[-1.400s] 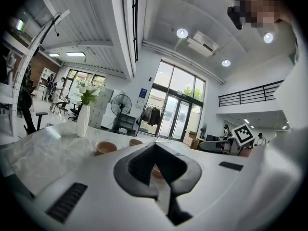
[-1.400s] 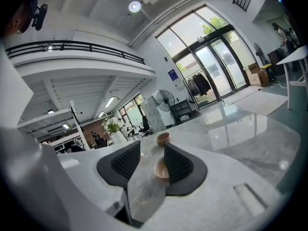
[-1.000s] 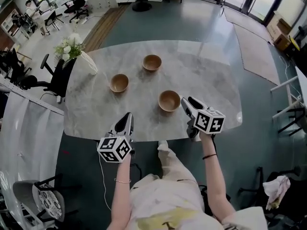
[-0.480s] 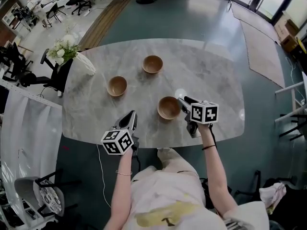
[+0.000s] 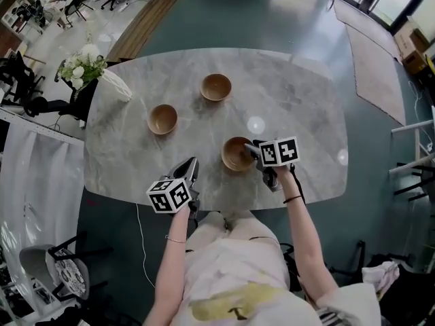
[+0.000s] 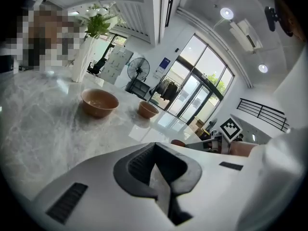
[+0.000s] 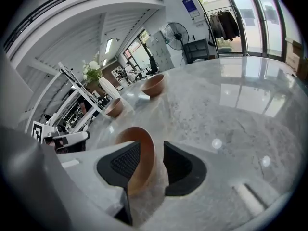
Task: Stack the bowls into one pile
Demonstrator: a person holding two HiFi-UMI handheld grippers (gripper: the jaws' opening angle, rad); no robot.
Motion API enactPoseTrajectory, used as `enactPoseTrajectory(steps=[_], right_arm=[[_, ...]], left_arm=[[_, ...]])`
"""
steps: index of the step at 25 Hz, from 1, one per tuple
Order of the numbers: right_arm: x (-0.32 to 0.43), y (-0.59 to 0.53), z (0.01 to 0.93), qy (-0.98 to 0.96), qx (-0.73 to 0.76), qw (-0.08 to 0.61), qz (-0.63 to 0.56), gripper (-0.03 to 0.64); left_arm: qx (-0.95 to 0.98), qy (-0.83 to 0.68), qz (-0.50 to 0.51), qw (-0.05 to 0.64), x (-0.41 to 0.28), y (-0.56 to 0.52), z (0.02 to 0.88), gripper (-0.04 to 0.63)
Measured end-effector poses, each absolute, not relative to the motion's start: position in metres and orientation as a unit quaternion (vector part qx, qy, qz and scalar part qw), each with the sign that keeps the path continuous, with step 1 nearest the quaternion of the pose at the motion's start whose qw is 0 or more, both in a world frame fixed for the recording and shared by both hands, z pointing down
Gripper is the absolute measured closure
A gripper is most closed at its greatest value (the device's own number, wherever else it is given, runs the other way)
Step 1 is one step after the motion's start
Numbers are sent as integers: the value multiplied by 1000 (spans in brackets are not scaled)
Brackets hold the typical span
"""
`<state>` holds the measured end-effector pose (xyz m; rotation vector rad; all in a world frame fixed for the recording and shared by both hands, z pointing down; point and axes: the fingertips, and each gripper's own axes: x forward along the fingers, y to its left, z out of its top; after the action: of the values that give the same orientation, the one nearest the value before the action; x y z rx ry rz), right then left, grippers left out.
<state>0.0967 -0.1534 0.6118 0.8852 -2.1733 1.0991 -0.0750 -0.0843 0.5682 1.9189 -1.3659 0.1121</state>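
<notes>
Three brown wooden bowls stand apart on the grey marble table (image 5: 292, 100): a far bowl (image 5: 216, 87), a left bowl (image 5: 163, 119) and a near bowl (image 5: 237, 153). My right gripper (image 5: 254, 149) is at the near bowl's right side. In the right gripper view its jaws (image 7: 151, 146) straddle that bowl's rim (image 7: 144, 158), one pad inside and one outside, with a thin gap at the outer pad. The bowl rests on the table. My left gripper (image 5: 192, 166) hovers by the table's front edge, shut and empty (image 6: 154, 150), with the left bowl (image 6: 99, 102) and far bowl (image 6: 147, 109) ahead.
A white vase of flowers (image 5: 102, 73) stands at the table's far left corner. Office chairs (image 5: 41, 104) sit off the left side. The table's front edge (image 5: 224, 206) runs just before my body. A light spot (image 5: 256, 125) glares behind the near bowl.
My right gripper has moved left and forward until its jaws took in the near bowl's rim. The left gripper has stayed near the front edge.
</notes>
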Motion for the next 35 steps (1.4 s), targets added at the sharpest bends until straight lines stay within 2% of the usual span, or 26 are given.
enactPoseTrajectory(steps=[9,14,21,35], right_arm=[[92,-148,632,-789,314,304,432,498],[96,-148,634,-785,323,315,424,580],[96,-145,632,-787,322,318,418,586],[83,-177,597,-803,343,260,412,592]], left_arm=[[754,-505,64,415,-67,-85,589,595],[756,-493,69,425,-61,-82,594,595],[753,-498,69,426,-61,-77,594,595],[746,-539,27,391,-73,-93,566,595]])
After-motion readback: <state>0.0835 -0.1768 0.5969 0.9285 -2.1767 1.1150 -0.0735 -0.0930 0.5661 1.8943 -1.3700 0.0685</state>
